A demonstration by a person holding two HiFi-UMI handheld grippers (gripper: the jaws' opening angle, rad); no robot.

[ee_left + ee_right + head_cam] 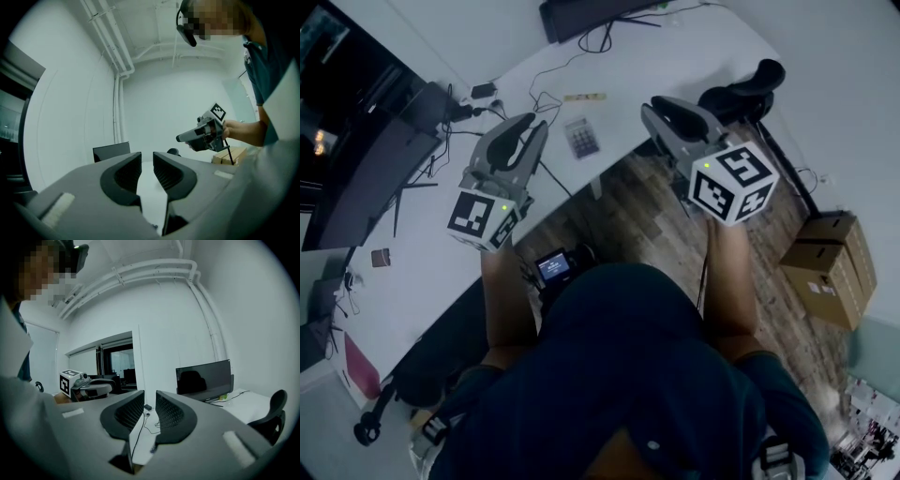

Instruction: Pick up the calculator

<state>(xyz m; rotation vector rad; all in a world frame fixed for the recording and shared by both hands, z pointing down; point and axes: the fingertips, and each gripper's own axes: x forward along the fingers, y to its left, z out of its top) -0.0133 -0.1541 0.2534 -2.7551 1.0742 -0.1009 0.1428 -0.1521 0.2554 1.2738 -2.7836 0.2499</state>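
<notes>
The calculator (582,138), small and grey with rows of keys, lies flat on the white table (675,66) near its front edge. My left gripper (536,124) hovers to its left and well above the table, jaws nearly together with nothing between them. My right gripper (654,105) hangs to the calculator's right, over the table edge, jaws also close and empty. In the left gripper view the left gripper (147,159) points level across the room at the right gripper (201,133). The right gripper view shows the right gripper (150,397) and the left gripper (82,383). Neither gripper view shows the calculator.
A monitor (591,14) stands at the table's far end, with loose cables (553,89) and a thin ruler-like strip (584,97) beyond the calculator. A black office chair (745,89) sits right of the table. Cardboard boxes (830,267) are on the wooden floor.
</notes>
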